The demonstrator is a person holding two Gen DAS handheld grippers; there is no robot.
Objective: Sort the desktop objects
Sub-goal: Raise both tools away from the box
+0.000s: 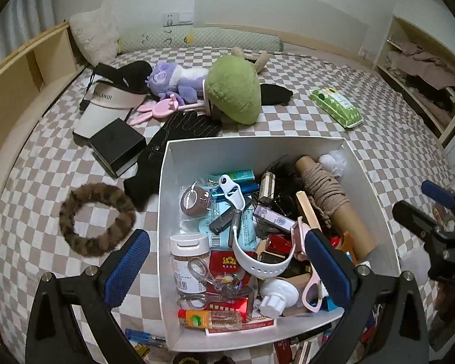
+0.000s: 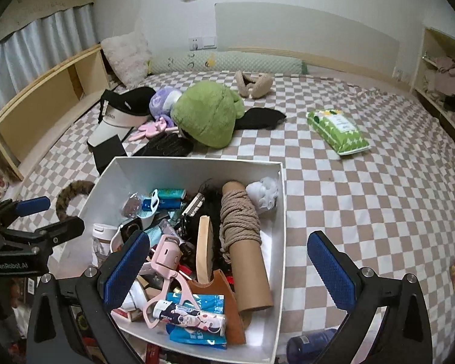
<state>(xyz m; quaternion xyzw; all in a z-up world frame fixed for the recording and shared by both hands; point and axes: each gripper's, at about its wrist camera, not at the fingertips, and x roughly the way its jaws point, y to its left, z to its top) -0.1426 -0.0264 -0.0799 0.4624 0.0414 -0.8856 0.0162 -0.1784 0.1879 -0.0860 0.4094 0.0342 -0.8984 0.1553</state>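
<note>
A white open box (image 1: pixel 251 140) sits on the checkered bedspread, packed with small items: a rope-wound cardboard tube (image 1: pixel 327 188), a white watch band (image 1: pixel 257 261), a pill bottle (image 1: pixel 188 261), clear scissors (image 1: pixel 203 273) and lighters. My left gripper (image 1: pixel 227 270) hovers open over the box's near left part, its left finger outside the wall. In the right wrist view the same box (image 2: pixel 197 160) shows the tube (image 2: pixel 242 227) and a pink eyelash curler (image 2: pixel 166 261). My right gripper (image 2: pixel 229 270) is open over the box's near right side, holding nothing.
Beyond the box lie a green plush (image 1: pixel 233 91), a purple plush (image 1: pixel 179 79), visor caps (image 1: pixel 112 100), a black case (image 1: pixel 118 145), a black glove (image 1: pixel 173 139) and a green tissue pack (image 1: pixel 335 107). A furry scrunchie (image 1: pixel 97 218) lies left. Wooden shelves line both bed sides.
</note>
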